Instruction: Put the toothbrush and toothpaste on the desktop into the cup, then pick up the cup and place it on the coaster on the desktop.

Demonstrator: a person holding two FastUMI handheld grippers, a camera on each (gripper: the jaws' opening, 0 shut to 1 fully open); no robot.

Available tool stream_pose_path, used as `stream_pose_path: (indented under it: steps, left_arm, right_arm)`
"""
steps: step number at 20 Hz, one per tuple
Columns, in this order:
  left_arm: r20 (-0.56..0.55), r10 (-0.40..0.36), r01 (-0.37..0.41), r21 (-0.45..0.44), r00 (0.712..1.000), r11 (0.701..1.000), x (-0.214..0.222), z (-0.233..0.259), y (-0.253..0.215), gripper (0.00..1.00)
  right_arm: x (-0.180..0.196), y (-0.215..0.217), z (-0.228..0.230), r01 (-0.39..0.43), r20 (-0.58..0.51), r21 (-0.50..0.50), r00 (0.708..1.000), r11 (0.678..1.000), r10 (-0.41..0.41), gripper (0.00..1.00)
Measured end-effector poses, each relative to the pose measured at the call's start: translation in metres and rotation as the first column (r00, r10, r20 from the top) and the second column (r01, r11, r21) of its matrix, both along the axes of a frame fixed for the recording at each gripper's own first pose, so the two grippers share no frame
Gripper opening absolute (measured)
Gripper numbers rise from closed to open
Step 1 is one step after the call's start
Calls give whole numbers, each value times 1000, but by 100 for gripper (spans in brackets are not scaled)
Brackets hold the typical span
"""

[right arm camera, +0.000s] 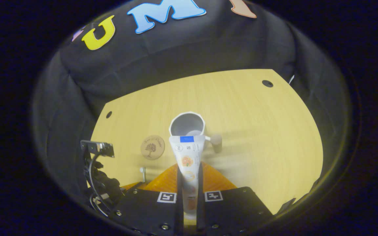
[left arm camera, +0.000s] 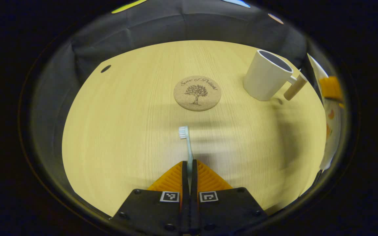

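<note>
Orange fingers of the left gripper (left arm camera: 189, 170) sit nearly closed on the brush (left arm camera: 188, 149); handle pinched between both pads, bristle head sticking out straight ahead, clear of the desk (left arm camera: 116, 137).

Desk: pale wood, spreads ahead of both tools.

Cup (left arm camera: 266, 75): white, faceted, upright, wooden peg handle; ahead and well to the right of the left gripper. In the right gripper view the cup (right arm camera: 187, 124) lies straight ahead, mouth open toward the tool. Looks rigid and light; smooth wall may slip, so for the lift I would pinch the rim wall or take the handle.

Tube (right arm camera: 186, 157): right gripper (right arm camera: 189, 173) is closed on its lower body, both fingers pressing the sides; the flat crimped end points ahead, right at the cup's near rim. Soft, will squash and may sag; a hold low toward the stiffer cap end seems best.

Coaster (left arm camera: 197, 93): round cork, flat, ahead of the left gripper past the brush head, left of the cup and well apart from it.

Brush: thin, stiff, very light; may pivot in a mid-handle pinch. Neither item is in the cup yet.
</note>
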State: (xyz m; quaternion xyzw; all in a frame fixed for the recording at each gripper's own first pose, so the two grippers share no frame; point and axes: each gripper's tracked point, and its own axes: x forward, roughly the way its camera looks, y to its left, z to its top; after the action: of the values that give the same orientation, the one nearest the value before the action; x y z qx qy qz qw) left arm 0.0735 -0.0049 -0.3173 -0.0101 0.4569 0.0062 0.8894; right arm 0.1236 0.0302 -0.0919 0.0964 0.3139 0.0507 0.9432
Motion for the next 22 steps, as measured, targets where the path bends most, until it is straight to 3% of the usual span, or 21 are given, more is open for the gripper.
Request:
stream_pose_path:
  steps: [9, 14, 18, 22]
  left_arm:
    - [12, 13, -13, -1, 1000, 1000, 1, 0, 5, 8]
    - [83, 4, -8, 39, 997, 999, 11, 21, 7, 8]
    - [141, -30, 20, 72, 990, 997, 15, 42, -3, 8]
    - [204, -59, 41, 90, 977, 995, 19, 68, -8, 8]
  right_arm:
    - [75, -3, 87, 30, 220, 84, 974, 996, -48, 16]
    - [108, -5, 100, 52, 308, 142, 947, 989, -94, 16]
    - [126, -6, 96, 63, 329, 140, 939, 988, -106, 13]
    - [142, -5, 89, 64, 346, 115, 933, 991, -100, 16]
